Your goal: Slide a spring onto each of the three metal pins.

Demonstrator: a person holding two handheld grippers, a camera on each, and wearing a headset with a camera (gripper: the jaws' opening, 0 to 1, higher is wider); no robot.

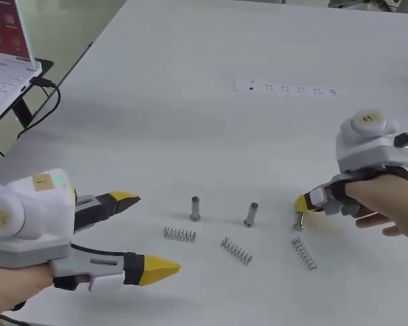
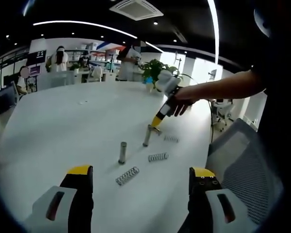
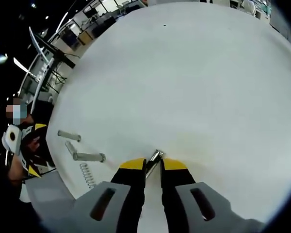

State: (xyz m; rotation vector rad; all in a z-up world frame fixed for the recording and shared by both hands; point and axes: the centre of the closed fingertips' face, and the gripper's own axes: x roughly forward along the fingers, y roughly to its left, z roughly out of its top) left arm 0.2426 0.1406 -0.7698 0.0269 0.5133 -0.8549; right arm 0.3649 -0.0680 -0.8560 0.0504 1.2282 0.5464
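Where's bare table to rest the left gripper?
Free: the wide stretch of table between the pins and the white strip. Crowded: the near row of pins and springs, from left gripper to the right pin in the right gripper.

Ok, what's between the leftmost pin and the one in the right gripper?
The middle pin, seen standing in the head view, between the leftmost pin and the third pin that the right gripper pinches.

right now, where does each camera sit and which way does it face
head view: on headset, facing forward-down at white table; left gripper, right gripper, hands show.
left gripper view: on left gripper, faces right gripper; own open jaws.
right gripper view: on right gripper, looks along jaws shut on short steel pin.
shared: coiled wire springs.
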